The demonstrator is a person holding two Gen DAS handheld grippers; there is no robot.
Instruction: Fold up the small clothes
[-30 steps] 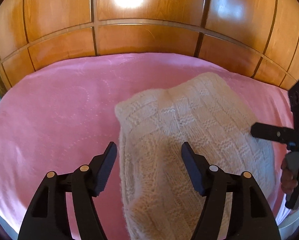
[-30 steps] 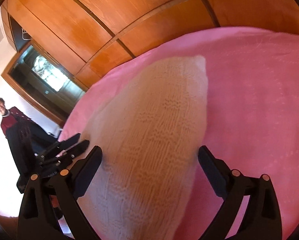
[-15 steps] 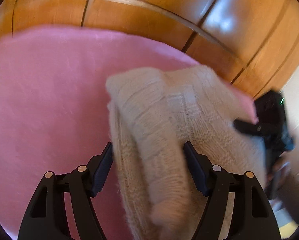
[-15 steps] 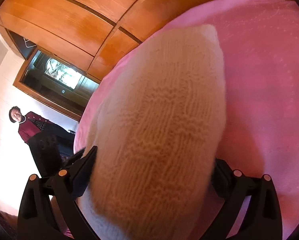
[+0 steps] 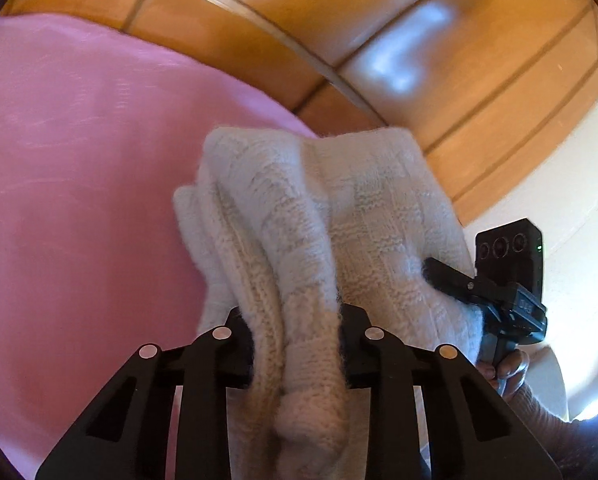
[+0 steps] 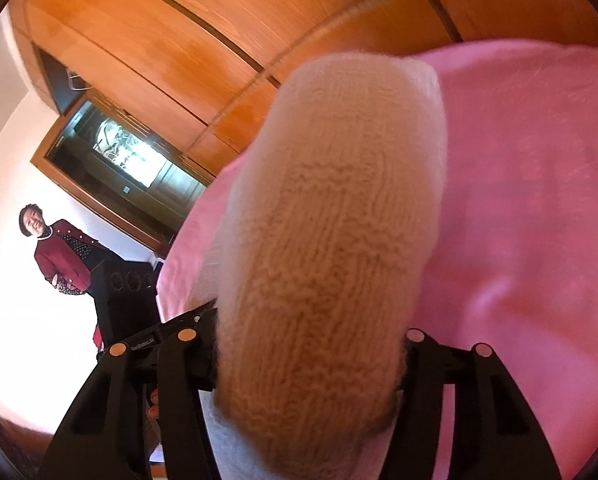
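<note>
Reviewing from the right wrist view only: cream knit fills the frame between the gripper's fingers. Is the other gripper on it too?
Observer: Yes. The left gripper is closing on a bunched fold of the knit garment, and its pads are pressing it.
Reviewer: How does the cloth look beyond that?
Observer: It is doubled into several thick folds, with the pink cover to its left.
Reviewer: Where is the right gripper there?
Observer: The right gripper, its jaws closing, bites the garment's right edge. Only one finger shows.
</note>
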